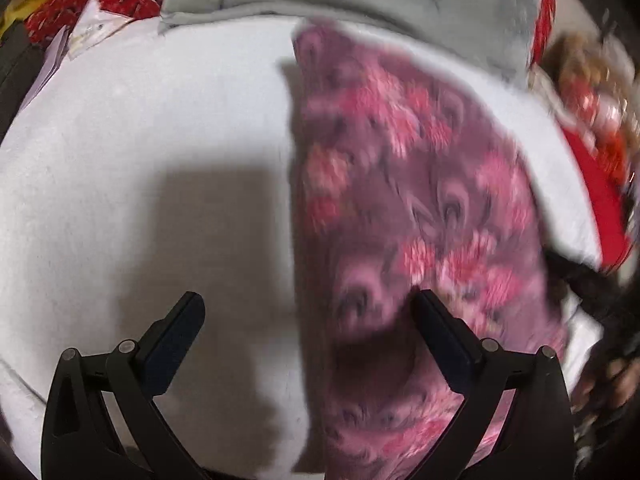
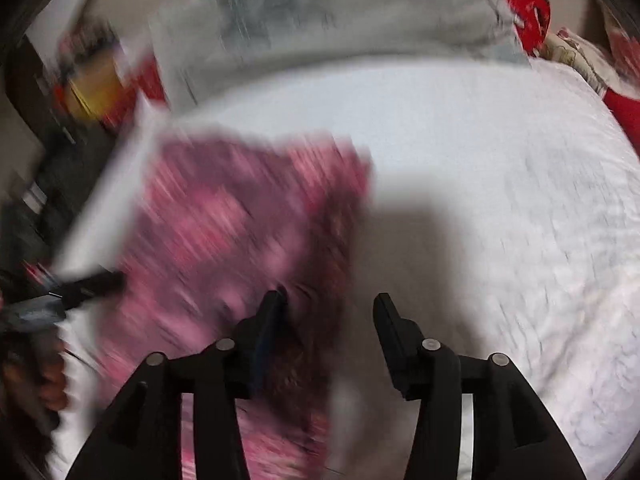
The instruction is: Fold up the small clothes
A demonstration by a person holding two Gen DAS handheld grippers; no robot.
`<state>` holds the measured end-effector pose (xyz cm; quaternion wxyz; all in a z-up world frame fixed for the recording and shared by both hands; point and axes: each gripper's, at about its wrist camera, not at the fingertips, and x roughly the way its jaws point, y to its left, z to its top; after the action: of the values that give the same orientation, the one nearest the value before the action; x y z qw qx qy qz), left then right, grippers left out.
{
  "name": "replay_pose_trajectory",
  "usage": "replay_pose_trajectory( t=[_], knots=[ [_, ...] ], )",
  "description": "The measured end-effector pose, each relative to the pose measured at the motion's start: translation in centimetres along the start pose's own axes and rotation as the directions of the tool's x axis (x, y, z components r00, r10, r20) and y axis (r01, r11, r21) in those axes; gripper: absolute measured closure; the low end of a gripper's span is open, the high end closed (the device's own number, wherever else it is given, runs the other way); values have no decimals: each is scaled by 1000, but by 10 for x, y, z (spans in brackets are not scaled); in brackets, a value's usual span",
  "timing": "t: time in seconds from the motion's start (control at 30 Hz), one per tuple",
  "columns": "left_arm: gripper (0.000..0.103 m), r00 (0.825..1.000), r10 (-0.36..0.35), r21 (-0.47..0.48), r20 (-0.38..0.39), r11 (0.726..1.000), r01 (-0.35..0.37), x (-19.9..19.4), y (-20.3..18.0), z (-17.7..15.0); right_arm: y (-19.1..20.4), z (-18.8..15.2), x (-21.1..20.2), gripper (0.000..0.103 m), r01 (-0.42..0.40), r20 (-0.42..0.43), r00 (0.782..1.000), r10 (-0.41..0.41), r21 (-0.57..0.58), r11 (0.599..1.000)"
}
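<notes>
Both your grippers are hanging over the cloth (image 1: 408, 200) right now, that pink and purple floral piece lying as a long strip on the white sheet (image 1: 140, 160). Everything's motion-blurred, so take the fine detail with a pinch of salt.

Left gripper (image 1: 308, 308): jaws wide apart, nothing in them. One finger sits over bare sheet, the other over the cloth, so you're straddling its long edge near the close end.

Right gripper (image 2: 326, 308): jaws partly apart, nothing pinched that I can see. One fingertip is at or just over the cloth's edge (can't tell if it touches), the other is over bare sheet. In that view the left gripper (image 2: 80, 288) pokes in from the far side of the cloth.

My read: you're between folds. The cloth looks already folded into a strip, and you're lining up to grab it again. Next move calls for getting each gripper's jaws down around the fabric edge and closing on all the layers, not just the top one, then carrying that end over to the far end. Grab too shallow and the strip will probably splay open.
</notes>
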<state>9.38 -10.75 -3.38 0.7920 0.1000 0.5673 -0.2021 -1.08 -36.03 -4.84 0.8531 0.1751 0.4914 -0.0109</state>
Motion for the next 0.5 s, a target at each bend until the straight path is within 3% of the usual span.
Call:
replay_pose_trajectory(
  t=[0.07,0.13,0.2,0.27,0.4,0.5],
  knots=[
    [0,999,8,2,34,1000,-8,-16,0,-10,2,-5,-18,46,83,0,997,-83,4,997],
    [0,998,25,15,64,1000,-26,-33,1,-20,8,-11,-36,46,101,6,995,-101,-19,995],
    [0,994,46,23,102,999,-49,-47,2,-32,14,-19,-51,37,130,15,992,-129,-46,990],
    [0,987,78,31,142,996,-83,-62,3,-47,23,-34,-70,17,180,39,983,-177,-83,980],
    [0,964,184,52,191,979,-197,-74,-3,-69,38,-56,-94,6,223,64,974,-217,-108,969],
    [0,955,205,63,215,973,-223,-79,-7,-79,49,-69,-102,3,238,46,971,-235,-104,966]
  ],
)
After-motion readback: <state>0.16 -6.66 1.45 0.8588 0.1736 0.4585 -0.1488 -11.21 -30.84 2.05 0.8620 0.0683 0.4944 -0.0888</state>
